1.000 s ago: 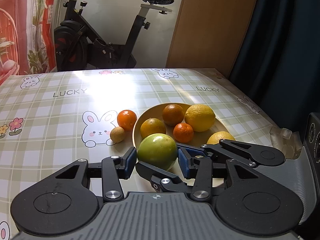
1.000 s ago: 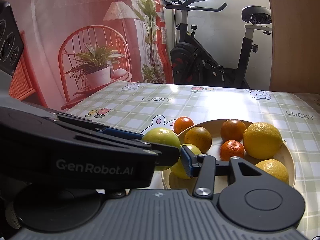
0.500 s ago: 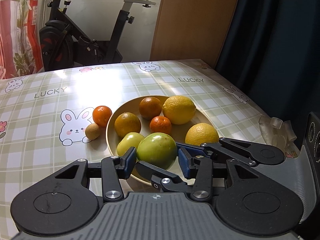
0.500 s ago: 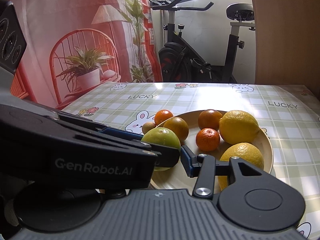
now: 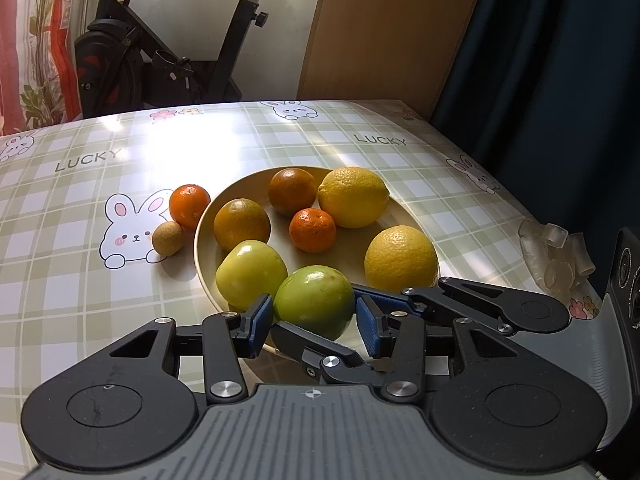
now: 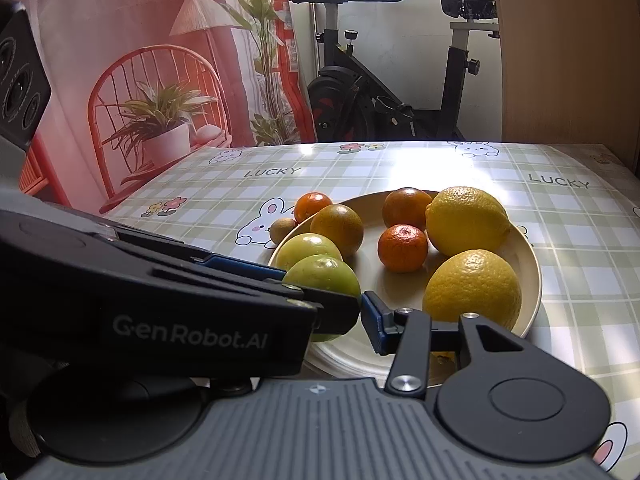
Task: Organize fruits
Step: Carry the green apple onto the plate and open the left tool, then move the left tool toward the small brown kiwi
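A green apple sits between the blue pads of my left gripper, which is shut on it just over the near rim of the beige plate. My right gripper crosses in from the right and is shut on the same apple, one finger behind it and one in front. In the right wrist view only its right pad shows; the left gripper's body hides the other. The plate holds two lemons, two oranges, a mandarin and a yellow-green apple. A mandarin and a small brown fruit lie left of it.
The checked tablecloth ends close on the right, where crumpled clear plastic lies near the edge. An exercise bike stands beyond the far edge. A dark curtain hangs to the right.
Both grippers have carried the green apple to the right, from the plate's left edge to over its near rim beside the yellow-green apple. Their grip looks the same.
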A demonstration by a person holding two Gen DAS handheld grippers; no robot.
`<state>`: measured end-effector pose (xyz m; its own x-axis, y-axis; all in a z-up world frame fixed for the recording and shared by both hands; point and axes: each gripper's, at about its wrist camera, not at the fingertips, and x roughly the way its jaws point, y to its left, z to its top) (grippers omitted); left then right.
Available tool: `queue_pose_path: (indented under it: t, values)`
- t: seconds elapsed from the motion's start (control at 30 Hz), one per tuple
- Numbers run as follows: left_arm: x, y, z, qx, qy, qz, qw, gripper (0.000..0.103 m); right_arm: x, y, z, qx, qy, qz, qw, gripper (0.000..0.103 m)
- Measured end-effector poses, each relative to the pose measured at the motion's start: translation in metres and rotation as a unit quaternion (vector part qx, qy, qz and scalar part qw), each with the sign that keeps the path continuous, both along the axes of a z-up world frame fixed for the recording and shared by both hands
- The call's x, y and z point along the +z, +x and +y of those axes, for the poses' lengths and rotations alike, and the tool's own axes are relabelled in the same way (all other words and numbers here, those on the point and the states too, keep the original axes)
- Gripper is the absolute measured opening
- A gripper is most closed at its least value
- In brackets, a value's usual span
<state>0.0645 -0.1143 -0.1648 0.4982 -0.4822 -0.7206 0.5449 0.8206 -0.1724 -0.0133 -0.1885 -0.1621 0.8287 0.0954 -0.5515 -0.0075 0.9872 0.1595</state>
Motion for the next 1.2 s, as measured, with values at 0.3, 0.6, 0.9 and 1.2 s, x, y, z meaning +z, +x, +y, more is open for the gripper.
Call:
queue_pose_path:
  t: [0.3, 0.6, 0.9, 1.2]
  values:
    - [-0.005, 0.002, 0.002, 0.006, -0.005, 0.009, 0.9999, 0.048, -0.003, 0.003, 0.002, -0.001, -0.002, 0.007, 1.000, 0.048]
    - [-0.005, 0.000, 0.008, 0.016, -0.022, 0.010, 0.9996, 0.053, -0.003, 0.004, 0.006, -0.012, -0.018, -0.001, 1.000, 0.061]
    - [0.000, -0.004, 0.026, 0.037, -0.046, 0.000, 0.9983, 0.059, 0.000, 0.004, 0.008, -0.014, -0.029, -0.013, 0.999, 0.068]
    - [0.014, 0.001, 0.061, 0.095, -0.074, -0.018, 0.9926, 0.059, 0.004, 0.004, 0.015, -0.008, -0.036, -0.027, 0.999, 0.069]
